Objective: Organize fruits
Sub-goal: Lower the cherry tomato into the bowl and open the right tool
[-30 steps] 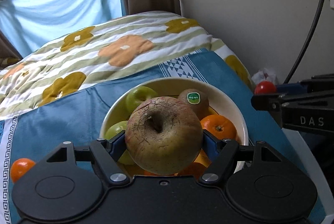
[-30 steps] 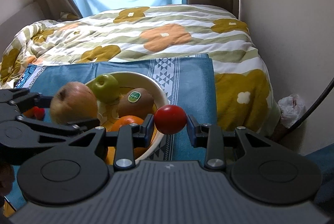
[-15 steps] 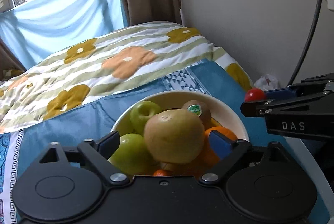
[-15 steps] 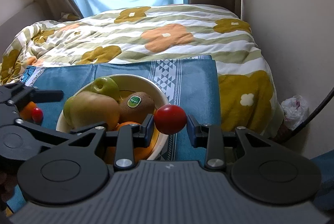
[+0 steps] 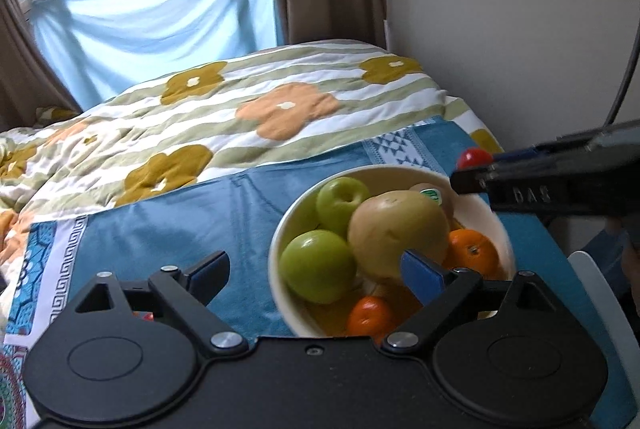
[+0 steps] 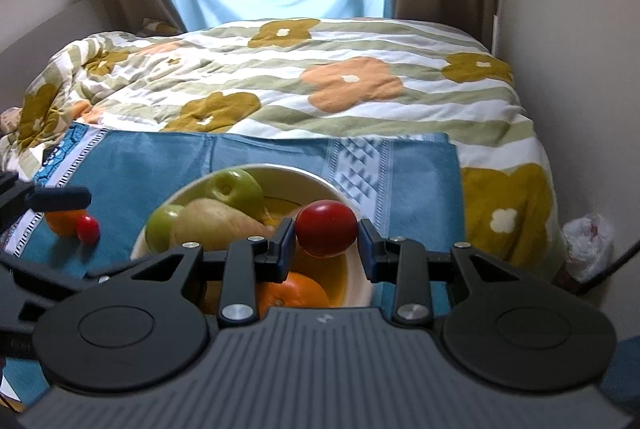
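Tomato (image 6: 326,227) in closed right tool (image 6: 326,243) over bowl rim (image 6: 356,281); left tool (image 5: 316,269) wide, empty.

Red tomato (image 6: 326,227), cream bowl (image 6: 352,283)

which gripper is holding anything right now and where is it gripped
The right gripper holds a red tomato, pinched by its two opposite sides, above the bowl. The left gripper is open and holds nothing.

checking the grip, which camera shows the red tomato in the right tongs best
The right wrist view: the red tomato sits centred and close between the blue pads of the right tongs, above the bowl. The left wrist view shows it only small, at the tip of those tongs, partly hidden.
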Demonstrator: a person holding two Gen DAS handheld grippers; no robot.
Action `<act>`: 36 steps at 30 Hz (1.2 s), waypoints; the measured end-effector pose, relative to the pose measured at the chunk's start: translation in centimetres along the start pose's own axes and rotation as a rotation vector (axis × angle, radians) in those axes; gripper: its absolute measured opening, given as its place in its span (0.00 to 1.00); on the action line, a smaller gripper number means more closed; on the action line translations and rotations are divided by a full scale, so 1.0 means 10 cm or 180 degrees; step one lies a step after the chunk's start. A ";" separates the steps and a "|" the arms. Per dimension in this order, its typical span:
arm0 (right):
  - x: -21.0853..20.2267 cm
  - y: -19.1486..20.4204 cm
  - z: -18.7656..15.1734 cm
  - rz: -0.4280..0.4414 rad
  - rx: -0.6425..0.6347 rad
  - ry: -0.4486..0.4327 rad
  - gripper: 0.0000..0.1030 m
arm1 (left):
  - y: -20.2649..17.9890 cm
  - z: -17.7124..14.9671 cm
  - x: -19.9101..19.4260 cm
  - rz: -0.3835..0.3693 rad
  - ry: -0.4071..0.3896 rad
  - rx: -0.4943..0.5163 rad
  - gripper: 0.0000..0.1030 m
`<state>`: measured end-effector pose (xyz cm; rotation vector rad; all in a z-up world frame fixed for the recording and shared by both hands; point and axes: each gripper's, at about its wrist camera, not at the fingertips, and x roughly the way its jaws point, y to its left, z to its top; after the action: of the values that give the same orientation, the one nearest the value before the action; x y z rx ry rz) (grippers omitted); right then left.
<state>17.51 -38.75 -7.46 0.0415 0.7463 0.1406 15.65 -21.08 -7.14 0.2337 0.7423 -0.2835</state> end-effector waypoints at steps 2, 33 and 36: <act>0.06 0.02 0.06 0.0034 -0.0006 -0.0002 0.47 | 0.05 -0.03 -0.02 0.0030 0.0012 -0.0047 0.92; 0.30 -0.08 0.14 0.0070 0.0248 -0.0026 0.97 | 0.47 -0.18 -0.12 0.0405 0.0078 -0.0529 0.93; 0.22 -0.07 0.14 0.0017 0.0257 -0.0034 0.97 | 0.49 -0.18 -0.21 0.0430 0.0034 -0.0548 0.93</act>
<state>20.12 -39.11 -8.02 0.1210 0.7409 0.1150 14.75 -15.58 -6.44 0.1215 0.7534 -0.0893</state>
